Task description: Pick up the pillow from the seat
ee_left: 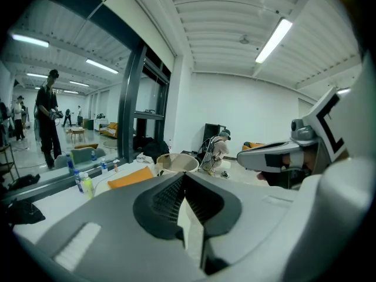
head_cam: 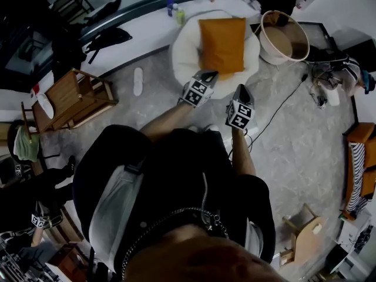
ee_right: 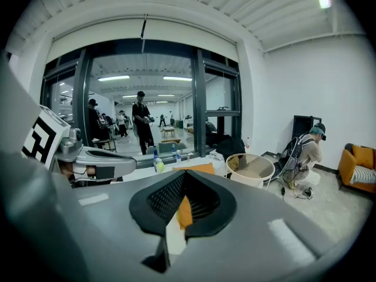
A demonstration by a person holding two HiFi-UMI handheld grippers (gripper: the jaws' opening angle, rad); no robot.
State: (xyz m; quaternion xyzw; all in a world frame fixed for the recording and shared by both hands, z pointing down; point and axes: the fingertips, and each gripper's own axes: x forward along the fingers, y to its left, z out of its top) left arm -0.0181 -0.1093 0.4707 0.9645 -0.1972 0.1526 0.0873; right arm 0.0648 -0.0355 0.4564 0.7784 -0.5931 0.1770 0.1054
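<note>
Both grippers empty, jaws pressed together: left gripper (head_cam: 208, 75) and right gripper (head_cam: 242, 90), side by side, both aimed at the seat. Neither touches anything.

Pillow (head_cam: 222, 43): orange, square, lying in the middle of the round white seat (head_cam: 179, 54), lower edge toward the person. Left gripper tip is over the seat's near rim, just short of that edge. Right gripper is a bit further back, near the rim.

Step, my read: approach, no grasp yet. Next move needs the jaws opened first, then closed on the pillow's near edge or corners. It looks soft, so it should sag when lifted.

Counts: one pillow, one seat, two grippers. Beside the seat, one round beige tub (head_cam: 301, 31). One white slipper (head_cam: 137, 81) on the floor. Two wooden chairs, one left (head_cam: 73, 98), one lower right (head_cam: 305, 239). Bottles (head_cam: 179, 15) on the ledge behind, at least three in the left gripper view.
</note>
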